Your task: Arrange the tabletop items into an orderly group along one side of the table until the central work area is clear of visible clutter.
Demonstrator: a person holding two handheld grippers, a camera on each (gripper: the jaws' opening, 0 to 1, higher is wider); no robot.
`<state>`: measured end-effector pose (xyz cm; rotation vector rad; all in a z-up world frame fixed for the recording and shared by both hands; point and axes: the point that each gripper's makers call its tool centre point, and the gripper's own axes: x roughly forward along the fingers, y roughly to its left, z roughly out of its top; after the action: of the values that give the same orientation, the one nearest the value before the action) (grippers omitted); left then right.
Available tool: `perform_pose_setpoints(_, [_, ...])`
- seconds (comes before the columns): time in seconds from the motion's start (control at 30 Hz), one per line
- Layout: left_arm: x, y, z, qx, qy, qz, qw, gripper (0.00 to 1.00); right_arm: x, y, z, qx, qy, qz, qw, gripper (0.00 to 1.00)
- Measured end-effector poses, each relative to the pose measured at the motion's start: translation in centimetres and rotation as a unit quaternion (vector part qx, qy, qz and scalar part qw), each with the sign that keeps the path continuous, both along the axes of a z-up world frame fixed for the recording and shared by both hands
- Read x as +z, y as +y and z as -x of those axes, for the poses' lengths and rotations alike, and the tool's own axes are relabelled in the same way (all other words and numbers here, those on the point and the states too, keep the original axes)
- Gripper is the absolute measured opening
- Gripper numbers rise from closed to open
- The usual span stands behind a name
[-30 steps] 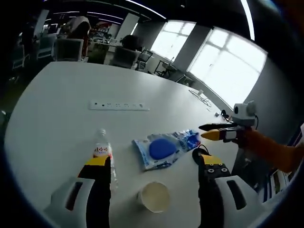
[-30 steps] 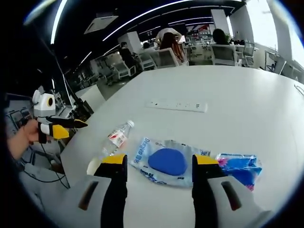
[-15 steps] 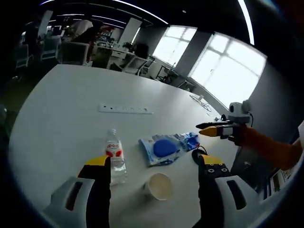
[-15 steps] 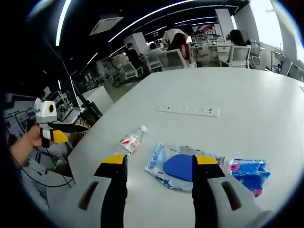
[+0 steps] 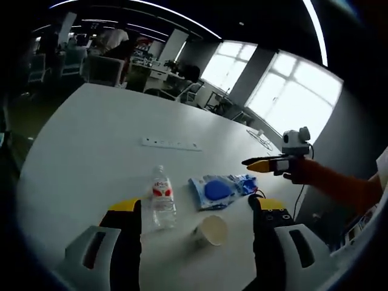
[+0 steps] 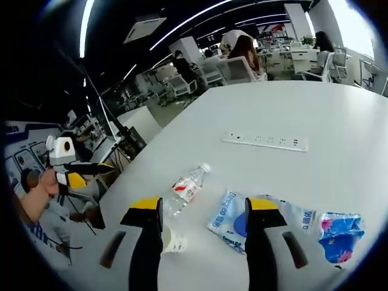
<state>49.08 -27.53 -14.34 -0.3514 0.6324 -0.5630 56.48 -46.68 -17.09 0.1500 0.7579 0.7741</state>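
We hold left gripper (image 5: 194, 209) and right gripper (image 6: 197, 209) jaws apart, empty. Bottle (image 5: 161, 197), cup (image 5: 210, 230), blue packet (image 5: 216, 191), small wrapper (image 6: 341, 231) lie mid-table (image 5: 91, 139); nothing grouped yet, we judge.

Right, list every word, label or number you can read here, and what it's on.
No text can be read for certain.
Water bottle: red and white label, print blurred.
Clear pouch: blue lettering, too blurred to quote.
Blue packet: print illegible.
Power strip: no readable marks.
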Motion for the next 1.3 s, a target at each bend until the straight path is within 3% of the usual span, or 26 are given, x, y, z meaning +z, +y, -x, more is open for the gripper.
perform_pose_setpoints(0.43, [-0.8, 2.9, 0.0, 0.029, 0.002, 0.024, 0.9993, 0.76, -2.9, 7.5, -3.8, 0.055, 0.047, -0.026, 0.9970, 0.51])
perform_pose_setpoints(0.87, [-2.1, 4.4, -0.5, 0.034, 0.002, 0.041, 0.9986, 0.74, -7.9, 11.0, -8.0, 0.070, 0.116, -0.043, 0.9898, 0.45])
perform_pose_setpoints(1.07, [-2.9, 4.8, -1.3, 0.038, 0.002, 0.051, 0.9980, 0.74, -10.2, 11.9, -9.1, 0.045, 0.182, -0.069, 0.9798, 0.42])
perform_pose_setpoints(1.17, [-3.3, 4.8, -1.7, 0.037, 0.003, 0.054, 0.9978, 0.73, -11.0, 12.2, -9.2, 0.024, 0.228, -0.093, 0.9690, 0.42])
perform_pose_setpoints(1.2, [-3.4, 4.8, -1.8, 0.036, 0.004, 0.055, 0.9978, 0.73, -10.9, 12.4, -8.9, 0.022, 0.251, -0.103, 0.9623, 0.42])
perform_pose_setpoints(1.3, [-3.8, 4.9, -2.1, 0.036, 0.004, 0.059, 0.9976, 0.73, -11.8, 12.4, -9.7, 0.016, 0.251, -0.099, 0.9629, 0.40])
